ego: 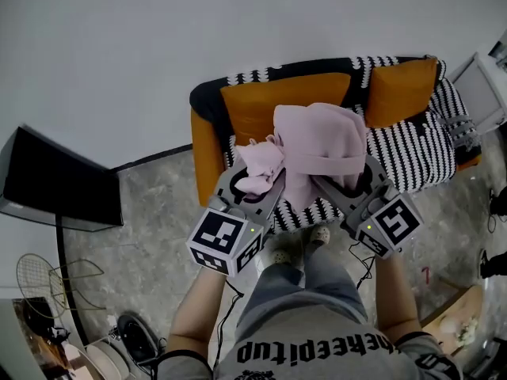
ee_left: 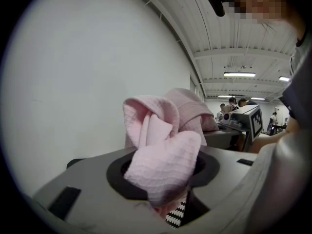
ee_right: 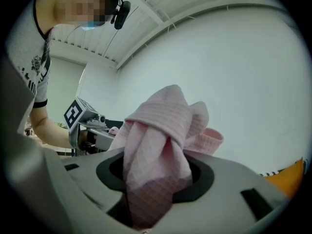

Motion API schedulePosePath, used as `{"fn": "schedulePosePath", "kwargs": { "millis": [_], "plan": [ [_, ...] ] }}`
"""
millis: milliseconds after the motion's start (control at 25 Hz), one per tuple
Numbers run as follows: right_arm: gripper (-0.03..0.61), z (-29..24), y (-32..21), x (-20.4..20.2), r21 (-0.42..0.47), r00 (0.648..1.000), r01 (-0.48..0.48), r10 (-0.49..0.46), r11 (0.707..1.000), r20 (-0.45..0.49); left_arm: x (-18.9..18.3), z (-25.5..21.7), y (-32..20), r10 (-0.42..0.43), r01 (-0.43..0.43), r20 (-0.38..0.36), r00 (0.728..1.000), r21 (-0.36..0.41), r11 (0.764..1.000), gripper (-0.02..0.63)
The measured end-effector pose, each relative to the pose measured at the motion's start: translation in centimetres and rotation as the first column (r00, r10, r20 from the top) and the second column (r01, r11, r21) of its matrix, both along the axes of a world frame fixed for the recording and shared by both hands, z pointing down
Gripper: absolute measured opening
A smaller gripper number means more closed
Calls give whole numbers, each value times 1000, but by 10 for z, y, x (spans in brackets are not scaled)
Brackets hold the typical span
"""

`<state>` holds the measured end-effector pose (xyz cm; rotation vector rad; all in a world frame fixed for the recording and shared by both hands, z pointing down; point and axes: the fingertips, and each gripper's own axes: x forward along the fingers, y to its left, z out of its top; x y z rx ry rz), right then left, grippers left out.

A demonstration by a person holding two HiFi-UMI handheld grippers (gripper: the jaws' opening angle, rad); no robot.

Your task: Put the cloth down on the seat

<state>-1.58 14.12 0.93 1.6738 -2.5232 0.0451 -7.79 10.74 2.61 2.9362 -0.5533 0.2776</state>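
- White lettering is being shown across the person's grey shirt point(ego: 317, 348) in the head view. Only "heepitup" is being made out, and the letters before it are being left unclear.
- Black-and-white square code patterns are being carried on the cubes of the left gripper point(ego: 255, 179) and the right gripper point(ego: 345, 182). No letters or numbers are being shown there.
- A small dark emblem point(ee_right: 36, 62) on a white sleeve is being left unread, being too small.

The striped seat point(ego: 412, 161) lies bare to the right of the pink cloth point(ego: 321, 141), which is bunched over its left part. Two orange cushions point(ego: 269, 101) block the back, an orange armrest point(ego: 206, 153) walls the left end, and a white wall point(ego: 158, 38) stands behind
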Motion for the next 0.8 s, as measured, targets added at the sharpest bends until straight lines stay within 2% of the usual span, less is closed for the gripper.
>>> {"fn": "schedulePosePath", "kwargs": {
  "millis": [280,800],
  "plan": [
    [215,7,-23,16,-14,999,37,-37,999,11,15,7,-20,-38,38,18,999,-12,999,195],
    [215,27,-90,40,-61,983,183,-182,981,21,34,27,-76,-188,191,47,981,-56,980,195]
  ]
}}
